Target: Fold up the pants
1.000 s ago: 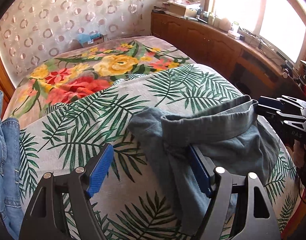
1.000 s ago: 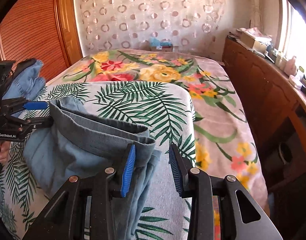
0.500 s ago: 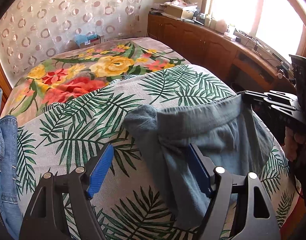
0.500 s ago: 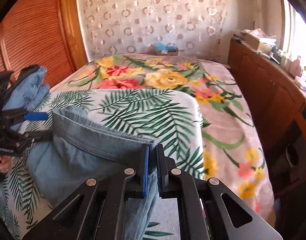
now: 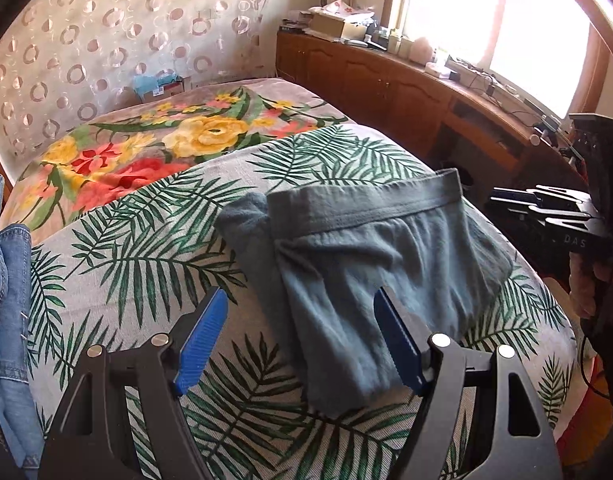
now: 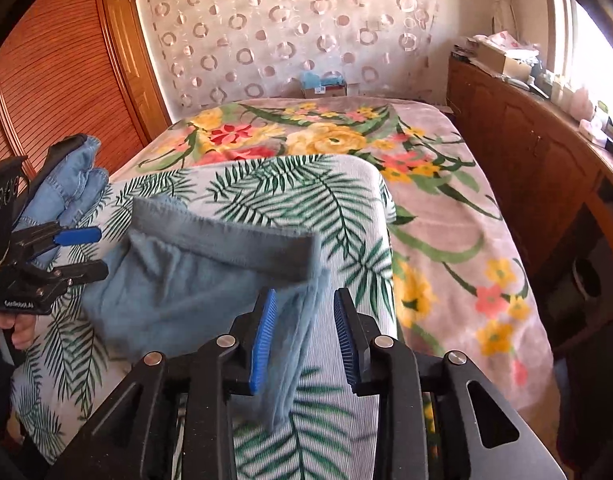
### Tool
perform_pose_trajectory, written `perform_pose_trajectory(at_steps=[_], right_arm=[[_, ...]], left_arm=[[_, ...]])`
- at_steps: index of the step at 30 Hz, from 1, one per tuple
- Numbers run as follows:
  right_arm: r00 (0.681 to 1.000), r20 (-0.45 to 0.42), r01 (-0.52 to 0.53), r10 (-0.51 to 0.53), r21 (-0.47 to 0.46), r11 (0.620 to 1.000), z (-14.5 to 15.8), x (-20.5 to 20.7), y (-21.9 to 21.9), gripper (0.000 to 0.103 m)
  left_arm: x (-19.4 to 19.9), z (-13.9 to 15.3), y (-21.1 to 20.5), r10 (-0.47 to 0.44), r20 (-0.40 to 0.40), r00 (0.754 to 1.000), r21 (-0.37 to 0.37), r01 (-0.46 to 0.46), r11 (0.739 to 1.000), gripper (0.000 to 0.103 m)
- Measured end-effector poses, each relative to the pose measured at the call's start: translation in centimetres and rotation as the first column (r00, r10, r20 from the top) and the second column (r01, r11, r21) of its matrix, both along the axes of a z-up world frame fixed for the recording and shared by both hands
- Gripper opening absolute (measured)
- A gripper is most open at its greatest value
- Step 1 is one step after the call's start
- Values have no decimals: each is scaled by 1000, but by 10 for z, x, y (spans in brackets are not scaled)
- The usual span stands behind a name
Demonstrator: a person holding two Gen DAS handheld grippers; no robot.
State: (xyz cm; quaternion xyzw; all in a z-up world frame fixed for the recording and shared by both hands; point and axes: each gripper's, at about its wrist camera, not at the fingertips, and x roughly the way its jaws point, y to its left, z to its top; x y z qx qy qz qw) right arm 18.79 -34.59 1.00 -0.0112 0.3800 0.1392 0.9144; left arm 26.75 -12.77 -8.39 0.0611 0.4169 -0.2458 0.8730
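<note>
Grey-blue pants (image 5: 370, 264) lie folded on the palm-leaf cloth (image 5: 154, 256), waistband on the far side. In the right wrist view the pants (image 6: 194, 292) lie in front and to the left, and their right edge hangs between the fingers. My left gripper (image 5: 300, 344) is open, its right finger (image 5: 398, 348) over the pants' near edge. My right gripper (image 6: 302, 336) is open with a fold of the pants loose between its blue pads. Each gripper shows in the other's view, the right gripper (image 5: 546, 216) beside the waistband corner and the left gripper (image 6: 62, 256) at the pants' left end.
Folded blue jeans (image 5: 6, 300) lie at the left of the bed, also seen in the right wrist view (image 6: 70, 184). A floral blanket (image 5: 154, 148) covers the far half of the bed. A wooden cabinet (image 5: 406, 92) with clutter runs under the window on the right. A slatted wooden door (image 6: 58, 88) stands left.
My right gripper shut on the waistband corner half a second ago and has now opened, letting go. The pants have dropped flat on the cloth. My left gripper stayed open.
</note>
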Motion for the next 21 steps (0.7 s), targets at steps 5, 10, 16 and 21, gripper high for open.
perform_pose_trajectory(at_steps=[5, 10, 16, 21], right_arm=[[999, -40, -1, 1, 3, 1000, -2, -22, -4, 31], [998, -69, -7, 9, 27, 1000, -5, -33, -5, 31], [995, -96, -18, 21, 32, 999, -10, -37, -3, 31], [995, -94, -36, 38, 19, 999, -9, -34, 0, 12]], left_arm=[[-10, -6, -5, -27, -15, 1000, 14, 28, 1000, 76], [-14, -15, -4, -29, -29, 999, 34, 30, 999, 76], [-12, -22, -2, -22, -40, 999, 47, 24, 999, 76], [-10, -28, -2, -18, -49, 999, 54, 21, 998, 77]])
